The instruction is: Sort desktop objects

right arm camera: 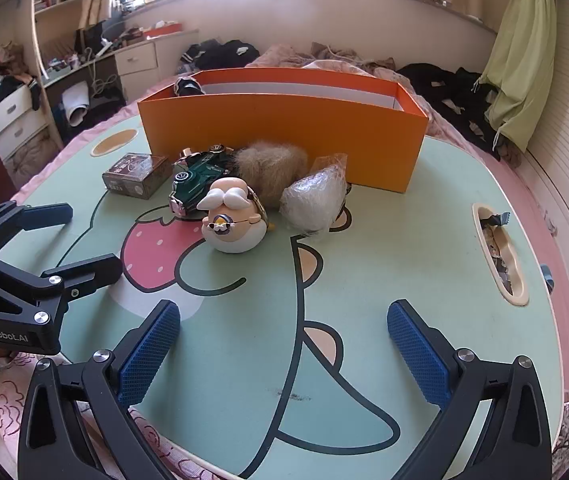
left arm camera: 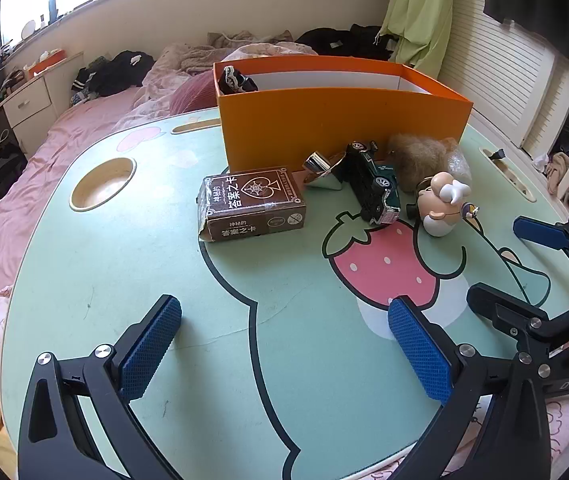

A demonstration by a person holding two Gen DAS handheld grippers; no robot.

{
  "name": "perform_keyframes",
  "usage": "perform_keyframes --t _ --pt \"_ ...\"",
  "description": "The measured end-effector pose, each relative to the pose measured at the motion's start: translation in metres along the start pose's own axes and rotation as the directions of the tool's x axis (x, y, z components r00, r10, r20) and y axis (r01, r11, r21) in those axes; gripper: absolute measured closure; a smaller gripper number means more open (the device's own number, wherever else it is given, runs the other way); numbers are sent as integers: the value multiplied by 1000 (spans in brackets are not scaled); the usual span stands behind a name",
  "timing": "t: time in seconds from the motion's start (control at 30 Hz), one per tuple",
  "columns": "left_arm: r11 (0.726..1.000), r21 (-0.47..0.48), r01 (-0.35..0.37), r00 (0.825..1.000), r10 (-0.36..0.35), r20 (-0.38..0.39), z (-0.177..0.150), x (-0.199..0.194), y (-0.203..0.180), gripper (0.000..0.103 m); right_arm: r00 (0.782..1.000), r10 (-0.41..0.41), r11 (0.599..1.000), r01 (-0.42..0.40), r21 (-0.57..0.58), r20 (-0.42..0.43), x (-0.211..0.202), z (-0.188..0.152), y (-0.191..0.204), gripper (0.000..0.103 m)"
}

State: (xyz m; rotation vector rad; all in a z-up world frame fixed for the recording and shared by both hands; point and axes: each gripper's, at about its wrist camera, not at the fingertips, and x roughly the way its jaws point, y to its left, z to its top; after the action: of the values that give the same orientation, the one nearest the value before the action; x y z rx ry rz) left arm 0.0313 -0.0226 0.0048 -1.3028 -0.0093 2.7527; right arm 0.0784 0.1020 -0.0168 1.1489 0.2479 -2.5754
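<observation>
- Orange card walls mark the open box [left arm camera: 344, 120] standing at 12 o'clock on the mint-green lap table [left arm camera: 164, 280]; one dark item [left arm camera: 234, 80] already pokes above its left end, so I judge it to be the bin for the sort.
- Both tools are spread wide and hold nothing: the left gripper [left arm camera: 284, 340] hovers low over the near table at 6 o'clock, and the right gripper [right arm camera: 284, 344] does the same beside it.
- The loose things cluster just in front of the box: a brown card pack [left arm camera: 252, 204] at 11 o'clock in the left view, lying apart from the rest, then a shiny metal piece [left arm camera: 322, 170], a green toy car [left arm camera: 374, 190] tipped on its side, a tan fur ball [left arm camera: 420, 156], a white-haired figurine [right arm camera: 234, 216] and a clear plastic packet [right arm camera: 316, 196].
- The card pack looks the easiest first pick for the left tool: flat sides, free space around it, so the pads can close across its short width.
- For the right tool, the figurine sits nearest, at 12 o'clock; it is rounded and could roll, so a grip low across its widest part seems wise.
- The car, fur ball and packet touch or crowd each other; approaching from above should avoid nudging neighbours.
- Lift clear of the box's front wall before releasing inside.
</observation>
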Motion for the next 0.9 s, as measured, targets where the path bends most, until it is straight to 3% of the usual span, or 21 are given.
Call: perform_keyframes --t 0.9 --pt "1000 4 -2 1000 2 -3 0 -1 -3 0 1000 -1 1000 1 0 0 0 -1 1 0"
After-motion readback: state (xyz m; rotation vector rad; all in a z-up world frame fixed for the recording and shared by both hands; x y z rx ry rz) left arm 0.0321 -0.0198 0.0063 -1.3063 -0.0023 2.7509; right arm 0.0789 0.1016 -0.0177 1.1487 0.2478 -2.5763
